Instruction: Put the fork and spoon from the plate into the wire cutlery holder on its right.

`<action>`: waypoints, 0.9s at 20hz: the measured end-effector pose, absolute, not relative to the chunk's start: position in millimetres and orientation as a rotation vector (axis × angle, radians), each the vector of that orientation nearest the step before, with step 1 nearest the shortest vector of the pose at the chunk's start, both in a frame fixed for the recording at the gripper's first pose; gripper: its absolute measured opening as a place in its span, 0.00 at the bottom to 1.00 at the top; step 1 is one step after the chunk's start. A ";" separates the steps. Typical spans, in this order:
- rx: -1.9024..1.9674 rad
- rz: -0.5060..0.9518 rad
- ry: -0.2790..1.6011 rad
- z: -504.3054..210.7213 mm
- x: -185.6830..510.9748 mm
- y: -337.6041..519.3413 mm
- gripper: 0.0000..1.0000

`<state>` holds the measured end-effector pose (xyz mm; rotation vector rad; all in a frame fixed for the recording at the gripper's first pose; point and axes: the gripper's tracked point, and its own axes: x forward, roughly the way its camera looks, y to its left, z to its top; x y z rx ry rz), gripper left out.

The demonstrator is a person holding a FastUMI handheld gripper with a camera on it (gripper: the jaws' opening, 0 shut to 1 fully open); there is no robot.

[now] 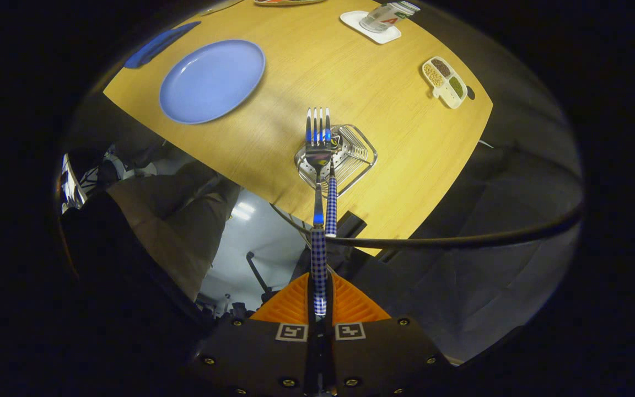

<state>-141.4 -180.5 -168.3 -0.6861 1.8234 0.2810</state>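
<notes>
- the hand-held gripper [319, 306] is closed tight on the checked handle of the fork [318, 165], tines pointing ahead, above the wire cutlery holder [350, 157].
- the spoon [331, 204] already stands in the holder, just beside the fork.
- the blue plate [207, 82] lies bare on the table [361, 82]; a seed tray [445, 81] sits well apart.

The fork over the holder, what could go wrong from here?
The gripper pinches the fork by the very end of its handle, so it might swing or slip. A second checked handle already stands in the holder, so the tines could catch it or the wire rim.
</notes>
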 end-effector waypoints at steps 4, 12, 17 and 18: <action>-0.730 0.284 1.925 -173.5 -143.4 -207.5 0.04; -0.745 0.324 2.092 -188.1 -129.5 -208.0 0.04; -0.662 0.304 2.246 -196.7 -134.3 -201.8 0.04; -0.668 0.302 2.258 -197.8 -129.1 -200.7 0.04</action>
